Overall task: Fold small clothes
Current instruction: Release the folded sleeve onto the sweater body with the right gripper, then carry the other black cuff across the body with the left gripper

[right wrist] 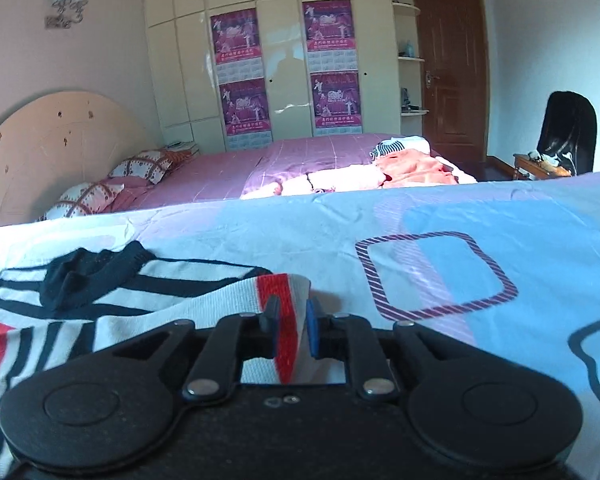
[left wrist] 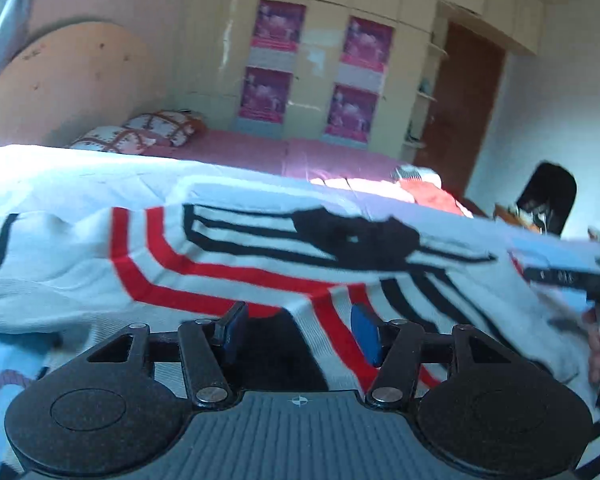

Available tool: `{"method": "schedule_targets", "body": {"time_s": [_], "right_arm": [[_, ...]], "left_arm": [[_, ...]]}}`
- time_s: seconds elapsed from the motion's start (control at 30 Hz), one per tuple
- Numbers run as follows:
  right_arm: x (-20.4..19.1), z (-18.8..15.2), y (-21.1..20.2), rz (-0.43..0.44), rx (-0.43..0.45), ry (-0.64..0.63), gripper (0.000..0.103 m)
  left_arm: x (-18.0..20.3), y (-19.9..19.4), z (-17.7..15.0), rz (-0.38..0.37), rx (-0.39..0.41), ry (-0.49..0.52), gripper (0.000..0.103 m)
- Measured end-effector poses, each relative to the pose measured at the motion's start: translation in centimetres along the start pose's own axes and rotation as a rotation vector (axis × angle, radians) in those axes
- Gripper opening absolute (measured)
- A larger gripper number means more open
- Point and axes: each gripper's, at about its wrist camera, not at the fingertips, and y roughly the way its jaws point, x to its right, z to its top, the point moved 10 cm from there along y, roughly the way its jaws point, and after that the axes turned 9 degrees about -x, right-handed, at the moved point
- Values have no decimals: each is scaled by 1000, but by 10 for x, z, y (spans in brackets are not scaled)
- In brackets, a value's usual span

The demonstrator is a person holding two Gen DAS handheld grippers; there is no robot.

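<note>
The striped sweater [right wrist: 112,300] is spread on the patterned sheet [right wrist: 500,216], at nine o'clock of the right gripper [right wrist: 290,320], which is clenched on a red-banded edge, presumably so that a fold can be carried over. The left gripper [left wrist: 300,332] is released, with cloth lying loose between its parted jaws. The garment's long axis is seen running nine to three, collar [left wrist: 356,236] toward twelve
</note>
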Motion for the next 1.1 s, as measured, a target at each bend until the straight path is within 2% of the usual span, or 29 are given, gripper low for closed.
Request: {"method": "schedule_targets", "body": {"time_s": [0.03,0.1,0.17,0.2,0.23,0.27,0.37,0.47,0.57,0.63,0.73,0.83,0.93,1.03,1.1], "right_arm": [[4,-5,13,-26,-61,-4,15],[10,-6,17,-23,-81,29,19],[9,-3,2,-40,-68,30,17],[7,-2,-13,-23,-34,34,17],[2,-4,-27,2,-5,27,18],[-3,-8,-40,15,5,12,18],[-25,-34,-68,75,-6,-24,20],[-39,-70,-61,19,-126,-85,26],[-46,-69,-81,-8,-93,-69,29],[-49,-66,-95,-11,-74,-36,28],[-57,-68,-109,-34,-73,-18,28],[-69,-73,-120,-54,-80,-9,28],[-90,-76,-129,-58,-81,-9,28],[-118,-75,-135,-54,-74,1,29],[-134,-74,-135,-49,-71,17,29]], "left_arm": [[-1,14,-9,34,-63,26,58],[0,20,-13,46,-69,36,58],[0,9,-8,68,-79,25,58],[1,0,-4,78,-47,30,58],[3,-8,-1,67,-12,38,58],[5,-11,-2,59,-10,42,58],[3,3,-21,63,-74,40,60],[6,8,-17,53,-78,50,68],[-1,-3,-14,3,-78,6,69],[-21,-20,-12,-8,-53,-50,69],[-84,-52,-14,35,-1,-163,72],[-187,-83,-22,125,51,-338,71],[-302,-105,-40,197,70,-574,71],[-386,-112,-54,201,92,-759,71],[-422,-107,-58,155,105,-839,69]]}}
